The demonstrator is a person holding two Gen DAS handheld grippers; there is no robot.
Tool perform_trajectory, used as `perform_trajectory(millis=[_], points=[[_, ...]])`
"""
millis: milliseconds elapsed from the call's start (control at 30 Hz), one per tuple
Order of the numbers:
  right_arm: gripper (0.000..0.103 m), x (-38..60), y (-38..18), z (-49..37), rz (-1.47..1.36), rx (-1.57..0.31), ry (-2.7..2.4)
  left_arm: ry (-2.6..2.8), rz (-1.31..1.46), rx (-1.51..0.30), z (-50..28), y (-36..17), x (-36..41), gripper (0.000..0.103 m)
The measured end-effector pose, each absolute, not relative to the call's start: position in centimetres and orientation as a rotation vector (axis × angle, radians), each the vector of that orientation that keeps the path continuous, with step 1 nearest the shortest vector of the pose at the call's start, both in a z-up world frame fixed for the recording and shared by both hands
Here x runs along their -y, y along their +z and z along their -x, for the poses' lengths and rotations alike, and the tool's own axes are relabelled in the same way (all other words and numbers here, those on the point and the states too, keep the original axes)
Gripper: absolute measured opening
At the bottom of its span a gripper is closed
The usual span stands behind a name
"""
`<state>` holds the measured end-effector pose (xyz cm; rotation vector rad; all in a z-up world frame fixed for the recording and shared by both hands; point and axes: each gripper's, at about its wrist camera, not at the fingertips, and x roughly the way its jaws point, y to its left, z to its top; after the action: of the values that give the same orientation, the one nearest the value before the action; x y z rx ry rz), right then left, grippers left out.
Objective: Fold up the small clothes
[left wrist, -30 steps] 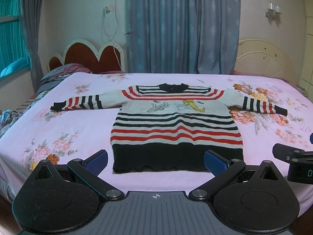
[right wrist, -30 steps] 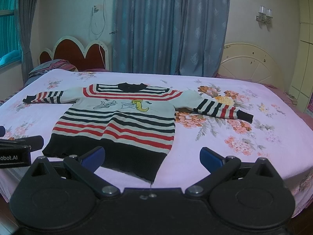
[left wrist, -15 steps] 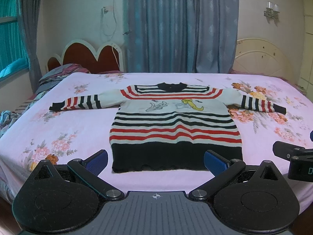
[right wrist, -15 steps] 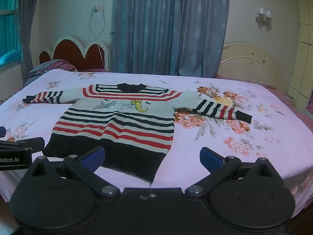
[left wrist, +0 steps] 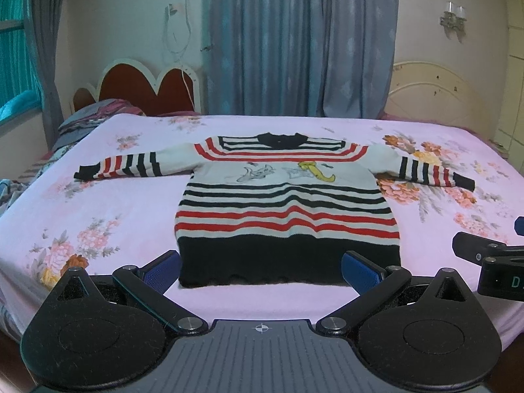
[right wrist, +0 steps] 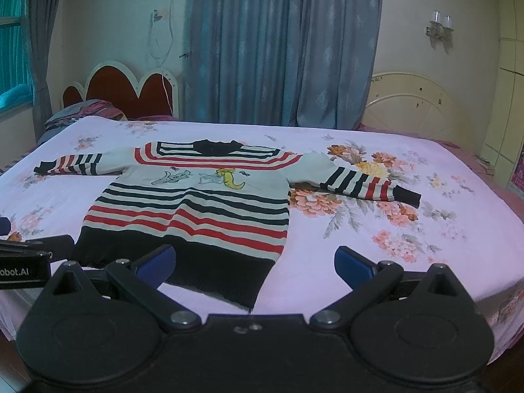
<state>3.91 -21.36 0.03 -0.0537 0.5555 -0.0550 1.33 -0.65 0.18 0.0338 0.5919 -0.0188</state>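
Observation:
A small striped sweater (left wrist: 285, 203) with red, black and white bands and a cartoon print lies flat on the pink floral bed (left wrist: 98, 216), sleeves spread out to both sides, black hem nearest me. It also shows in the right wrist view (right wrist: 193, 209). My left gripper (left wrist: 262, 270) is open and empty, hovering just short of the hem. My right gripper (right wrist: 253, 263) is open and empty near the hem's right corner. The right gripper shows at the right edge of the left wrist view (left wrist: 484, 255).
A red and white headboard (left wrist: 147, 88) and a pile of bedding (left wrist: 88, 121) sit at the far left. A cream headboard (left wrist: 435, 95) stands at the far right. Blue curtains (left wrist: 294, 42) hang behind. The bed's near edge lies just below my grippers.
Both grippers have drifted slightly; the sweater sits a touch lower and further left in the left wrist view. The sweater has not moved and both grippers remain open.

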Motion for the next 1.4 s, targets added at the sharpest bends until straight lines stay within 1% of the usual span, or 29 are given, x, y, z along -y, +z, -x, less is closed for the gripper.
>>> perform_trajectory(millis=[267,467,767,933,967,1067,1167,1200,1267,1300,1333,1367,1400], points=[[0.102,21.7,0.0,-5.8,0.052,-0.56,-0.064,-0.034,-0.036,-0.595,-3.2,0.0,0.7,0.103],[0.102,22.7,-0.2,-8.5,0.029,-0.564,-0.092,-0.086,-0.017,-0.59,-6.2,0.1,0.7,0.103],[0.102,23.3,-0.5,-14.1,0.009,-0.553,-0.14,-0.113,-0.059,-0.573,-13.3,-0.4,1.3,0.103],[0.102,24.2,0.0,-17.7,-0.045,-0.534,-0.182,-0.152,-0.056,-0.598,-18.6,-0.1,0.8,0.103],[0.102,24.3,0.1,-18.5,-0.052,-0.524,-0.196,-0.153,-0.064,-0.58,-19.5,-0.1,0.6,0.103],[0.102,24.8,-0.1,-20.3,-0.049,-0.495,-0.236,-0.097,-0.057,-0.454,-21.2,-0.7,-0.2,0.103],[0.101,25.9,-0.6,-22.2,-0.055,-0.496,-0.283,-0.118,-0.046,-0.503,-23.8,-0.8,-0.4,0.103],[0.1,26.5,-0.6,-22.4,-0.059,-0.493,-0.295,-0.142,-0.039,-0.494,-24.3,-0.8,-0.2,0.103],[0.096,28.0,-0.6,-22.9,-0.072,-0.481,-0.328,-0.173,-0.049,-0.483,-25.6,-1.0,0.7,0.103],[0.084,28.9,-0.7,-23.2,-0.079,-0.478,-0.347,-0.186,-0.059,-0.486,-26.4,-1.3,1.4,0.102],[0.058,29.9,-0.8,-23.6,-0.087,-0.482,-0.365,-0.192,-0.062,-0.492,-27.0,-1.5,2.1,0.102],[0.048,31.1,-1.0,-24.2,-0.095,-0.496,-0.388,-0.197,-0.062,-0.499,-27.7,-1.7,2.9,0.102],[0.043,32.1,-1.1,-24.6,-0.102,-0.506,-0.406,-0.199,-0.06,-0.5,-28.3,-1.7,3.7,0.102]])
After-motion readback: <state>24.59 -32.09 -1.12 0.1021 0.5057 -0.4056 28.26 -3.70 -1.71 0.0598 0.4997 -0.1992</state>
